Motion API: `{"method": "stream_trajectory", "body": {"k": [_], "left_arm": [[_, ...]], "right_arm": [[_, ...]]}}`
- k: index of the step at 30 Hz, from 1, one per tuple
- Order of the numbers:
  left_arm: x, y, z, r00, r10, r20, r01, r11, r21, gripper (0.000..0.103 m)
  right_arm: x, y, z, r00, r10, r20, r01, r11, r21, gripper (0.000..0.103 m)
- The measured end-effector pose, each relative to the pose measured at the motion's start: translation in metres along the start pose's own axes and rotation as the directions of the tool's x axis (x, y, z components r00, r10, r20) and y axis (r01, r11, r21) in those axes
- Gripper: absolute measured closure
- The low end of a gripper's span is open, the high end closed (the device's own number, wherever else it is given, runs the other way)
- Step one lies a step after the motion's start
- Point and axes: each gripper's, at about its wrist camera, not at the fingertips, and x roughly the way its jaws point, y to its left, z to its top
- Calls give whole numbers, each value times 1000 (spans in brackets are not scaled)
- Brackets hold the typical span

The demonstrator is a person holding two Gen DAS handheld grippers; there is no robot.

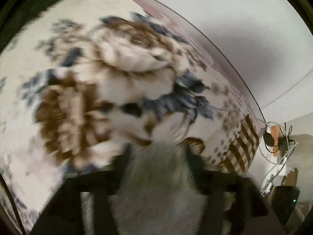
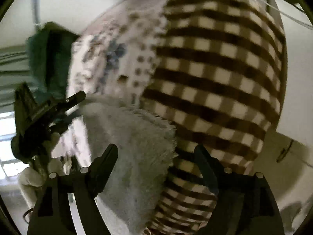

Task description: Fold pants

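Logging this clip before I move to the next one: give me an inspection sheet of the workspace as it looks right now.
Surface: blanket with a floral print on one part and brown checks on another.
Job's things: fluffy pale grey pants lying on the blanket; fold stage unclear through blur.
Clutter: dark green cloth at the blanket's far edge.
Grippers: right gripper open, pants between its fingers, pads not pressing; left gripper open over the pants, also seen from the right wrist camera.
Cables: wires and dark plugs by the wall beyond the blanket's edge.
Surroundings: plain pale wall; bright window; a light sleeve behind the left gripper.
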Motion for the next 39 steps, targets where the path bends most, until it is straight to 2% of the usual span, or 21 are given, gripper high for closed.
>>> {"method": "stream_trajectory", "body": {"k": [1,3,7,11,13,15,16,17,18,19,25,31,33,36,39], "left_arm": [[-11,7,-9,1000,1,26,-1,1000,-21,9],[-27,21,-30,998,1,61,3,998,-65,9],[-38,53,-74,994,72,83,-60,988,-140,8],[-18,87,-113,995,102,4,-98,969,-228,8],[-6,102,-126,994,100,-43,-108,955,-276,8],[5,114,-133,993,91,-70,-108,945,-309,9],[9,117,-134,993,83,-81,-104,942,-318,8],[12,119,-133,993,79,-83,-102,941,-322,9],[14,119,-131,993,84,-82,-106,942,-319,9],[17,118,-128,992,90,-86,-113,944,-310,8],[18,111,-118,990,98,-102,-124,949,-290,8],[5,127,-127,993,68,-97,-98,931,-351,9],[-1,134,-133,994,64,-93,-94,925,-368,9],[-10,148,-145,994,57,-98,-92,910,-405,9],[-16,162,-153,995,13,-101,-56,896,-441,9]], "right_arm": [[0,-1,-2,1000,13,-3,-13,1000,-18,20],[8,-4,-4,997,70,-39,-71,997,-39,20],[47,-4,-1,979,174,-110,-184,979,-84,20],[67,15,7,952,287,-104,-300,941,-154,20],[82,23,10,947,295,-125,-314,932,-179,20],[98,26,12,955,267,-127,-287,941,-179,21],[100,26,13,958,267,-109,-283,944,-173,28],[100,27,14,964,249,-95,-263,949,-174,53],[101,28,15,967,238,-90,-251,952,-178,70],[101,30,15,969,230,-91,-244,952,-184,81],[83,64,1,990,137,-45,-144,945,-294,83],[70,114,-17,998,66,-12,-65,914,-401,84],[71,127,-24,998,61,-20,-64,907,-416,84],[69,128,-36,999,41,-26,-48,904,-425,84],[76,119,-41,1000,-5,-13,-1,916,-400,84]]}}
